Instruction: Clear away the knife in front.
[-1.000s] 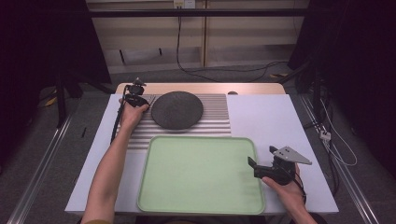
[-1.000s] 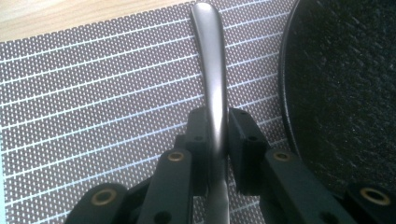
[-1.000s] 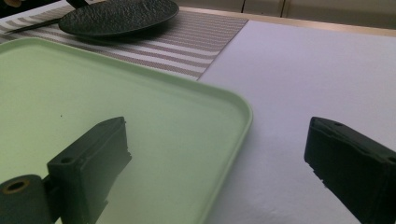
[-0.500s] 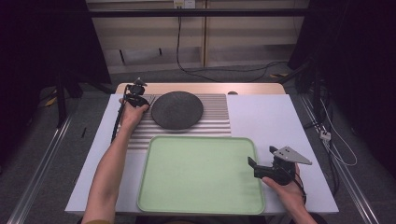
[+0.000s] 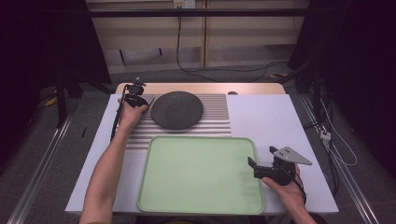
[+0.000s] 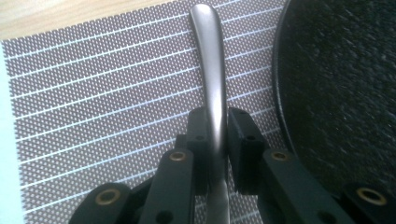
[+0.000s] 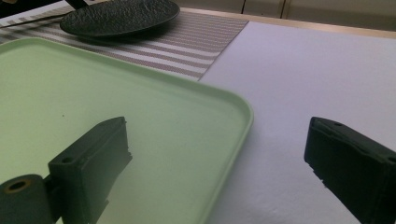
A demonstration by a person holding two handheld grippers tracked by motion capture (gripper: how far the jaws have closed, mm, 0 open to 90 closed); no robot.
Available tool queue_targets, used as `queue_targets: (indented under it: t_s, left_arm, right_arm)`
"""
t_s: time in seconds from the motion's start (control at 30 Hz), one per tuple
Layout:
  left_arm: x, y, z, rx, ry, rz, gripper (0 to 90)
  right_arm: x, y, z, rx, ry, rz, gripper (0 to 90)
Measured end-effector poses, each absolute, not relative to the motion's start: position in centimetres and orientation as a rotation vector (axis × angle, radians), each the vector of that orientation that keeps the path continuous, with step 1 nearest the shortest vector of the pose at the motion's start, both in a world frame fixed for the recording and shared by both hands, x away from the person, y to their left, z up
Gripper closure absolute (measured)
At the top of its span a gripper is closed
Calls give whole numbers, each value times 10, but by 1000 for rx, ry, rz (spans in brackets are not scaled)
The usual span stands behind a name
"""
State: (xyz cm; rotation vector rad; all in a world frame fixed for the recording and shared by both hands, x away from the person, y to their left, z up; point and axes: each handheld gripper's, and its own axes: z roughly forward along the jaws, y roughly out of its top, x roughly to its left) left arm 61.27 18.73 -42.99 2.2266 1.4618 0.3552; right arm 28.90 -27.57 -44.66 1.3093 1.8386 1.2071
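My left gripper (image 5: 141, 101) is at the table's far left, on the striped placemat (image 5: 217, 116), shut on a slim metal utensil (image 6: 210, 56). The handle runs up between the jaws and lies just left of a dark round plate (image 5: 177, 109). In the left gripper view the plate (image 6: 341, 93) fills the right side and the left gripper (image 6: 217, 122) pinches the handle at mid-length. My right gripper (image 5: 262, 157) stands open at the near right, straddling the right rim of a pale green tray (image 5: 201, 138). Nothing sits between the jaws of the right gripper (image 7: 217, 154).
The green tray (image 7: 224, 100) has nothing on it and lies in front of the placemat (image 7: 196, 51). A white table cover (image 5: 266, 121) spreads to the right. The plate (image 7: 121, 16) sits far off in the right gripper view. Cables hang beyond the table's far edge.
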Motion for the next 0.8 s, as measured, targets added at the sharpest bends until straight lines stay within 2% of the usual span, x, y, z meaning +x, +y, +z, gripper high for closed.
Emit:
queue_targets:
  t_s: [0.8]
  left_arm:
    - [591, 207, -401, 2186, 1407, 370, 798]
  right_arm:
    - [289, -273, -446, 1299, 1843, 1201, 68]
